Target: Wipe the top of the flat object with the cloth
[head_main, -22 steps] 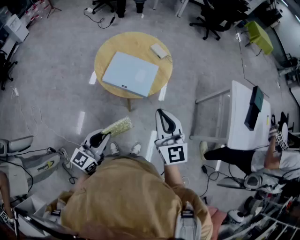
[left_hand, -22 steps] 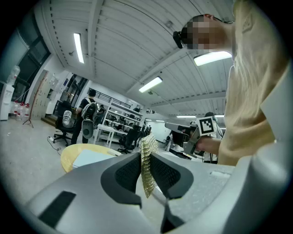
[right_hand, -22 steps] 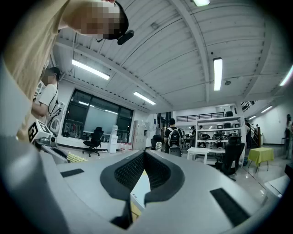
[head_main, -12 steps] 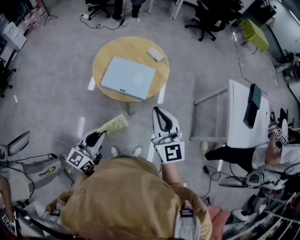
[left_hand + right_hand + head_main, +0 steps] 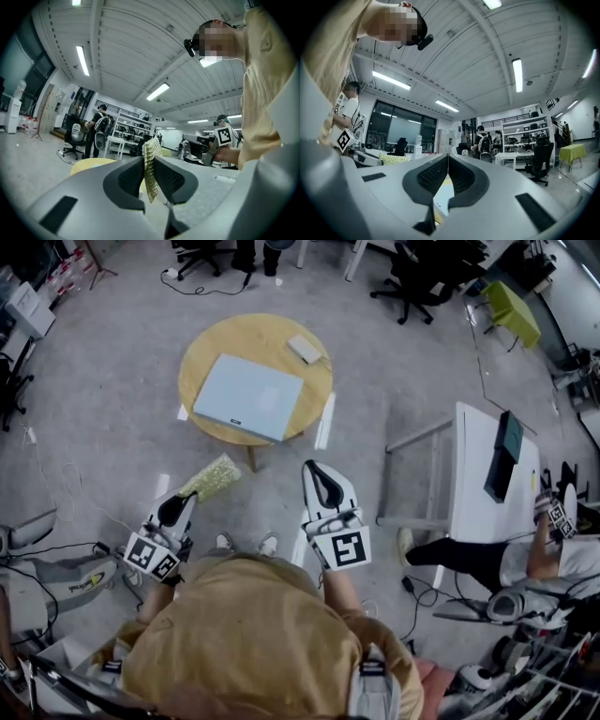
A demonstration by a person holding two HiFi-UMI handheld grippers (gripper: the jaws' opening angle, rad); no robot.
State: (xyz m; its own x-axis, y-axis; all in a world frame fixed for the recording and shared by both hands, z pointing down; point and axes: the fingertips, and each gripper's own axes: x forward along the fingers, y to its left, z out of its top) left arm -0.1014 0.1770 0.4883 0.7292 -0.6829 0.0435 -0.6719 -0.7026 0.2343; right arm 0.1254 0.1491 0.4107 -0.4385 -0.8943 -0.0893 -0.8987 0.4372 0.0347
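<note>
**Cloth pinched in left gripper, short of the table**

The left gripper (image 5: 186, 498) is clamped on a yellow-green, knobbly-textured cloth (image 5: 212, 477). Its own view shows the fabric squeezed between the two dark ribbed pads, one end sticking up past the tips and the other hanging below. In the head view the cloth juts forward from the gripper over the grey speckled floor (image 5: 112, 418), near the table's edge but not over it.

The pale blue-grey flat rectangular object (image 5: 247, 397) lies on the round light-wood table (image 5: 211, 343), set at a slant and covering much of the top. A small beige rectangular block (image 5: 304, 349) sits just beside its far right corner, apart from it.

The right gripper (image 5: 317, 470) is held level with the left one, in front of the person in the tan shirt (image 5: 253, 634). Its jaws are pressed together with nothing between them — the tips meet in its own view.

Off to the right stands a white rectangular desk (image 5: 473, 502) carrying a dark flat item (image 5: 502, 454), with another person seated beside it (image 5: 525, 559).
</note>
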